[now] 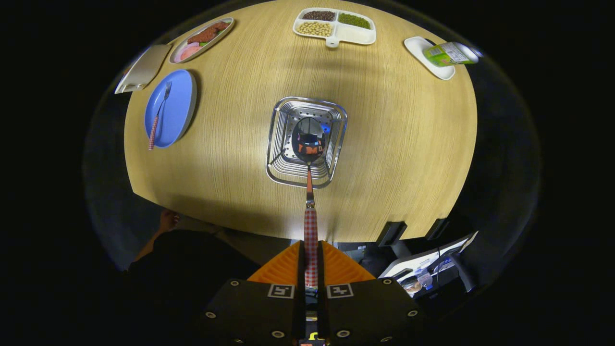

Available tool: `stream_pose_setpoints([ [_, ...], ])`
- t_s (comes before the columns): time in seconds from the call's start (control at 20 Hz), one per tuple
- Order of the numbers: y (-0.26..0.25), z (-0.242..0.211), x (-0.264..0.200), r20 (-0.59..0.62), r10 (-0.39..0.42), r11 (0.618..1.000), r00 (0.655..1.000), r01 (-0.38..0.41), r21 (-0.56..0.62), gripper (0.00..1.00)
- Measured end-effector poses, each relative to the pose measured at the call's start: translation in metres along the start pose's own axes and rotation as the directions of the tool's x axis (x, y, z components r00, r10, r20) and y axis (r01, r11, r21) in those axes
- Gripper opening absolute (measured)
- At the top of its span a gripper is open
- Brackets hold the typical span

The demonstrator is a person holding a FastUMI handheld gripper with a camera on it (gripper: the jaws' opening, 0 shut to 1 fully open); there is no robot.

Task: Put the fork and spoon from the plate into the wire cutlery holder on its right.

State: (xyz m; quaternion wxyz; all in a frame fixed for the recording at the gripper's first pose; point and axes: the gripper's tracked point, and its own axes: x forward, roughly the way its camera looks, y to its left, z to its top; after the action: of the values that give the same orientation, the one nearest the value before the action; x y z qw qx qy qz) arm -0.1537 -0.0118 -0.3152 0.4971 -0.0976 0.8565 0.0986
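Spoon held over the wire cutlery holder

On the table (pixel 408 144), the fork (pixel 158 115) lies on the blue plate (pixel 180 113); right of it, the hand-held gripper (pixel 311 262) is clamped on the spoon (pixel 309 144), whose bowl hangs over the wire cutlery holder (pixel 288 173).

The gripper (pixel 311 262) clamps the spoon (pixel 310 192) by its handle, bowl over the wire holder (pixel 306 141) mid-worktop (pixel 399 144). Left of the holder sits the plate (pixel 178 103) — the fork (pixel 159 115) on it. Beyond lie a divided tray (pixel 355 33) and two dishes.
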Motion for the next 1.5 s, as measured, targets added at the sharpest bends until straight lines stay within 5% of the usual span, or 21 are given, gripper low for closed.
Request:
stream_pose_setpoints([
  [0.65,-0.007,0.033,-0.007,-0.075,0.023,0.999,0.997,-0.021,0.025,0.14],
  [1.0,0.020,0.060,-0.036,0.158,0.134,0.988,0.978,-0.145,0.061,0.18],
  [1.1,0.043,0.063,-0.050,0.212,0.205,0.973,0.956,-0.222,0.061,0.35],
  [1.35,0.070,0.075,-0.062,0.335,0.214,0.972,0.918,-0.234,0.020,0.88],
  [1.5,0.093,0.088,-0.057,0.379,0.224,0.973,0.898,-0.227,-0.035,0.99],
])
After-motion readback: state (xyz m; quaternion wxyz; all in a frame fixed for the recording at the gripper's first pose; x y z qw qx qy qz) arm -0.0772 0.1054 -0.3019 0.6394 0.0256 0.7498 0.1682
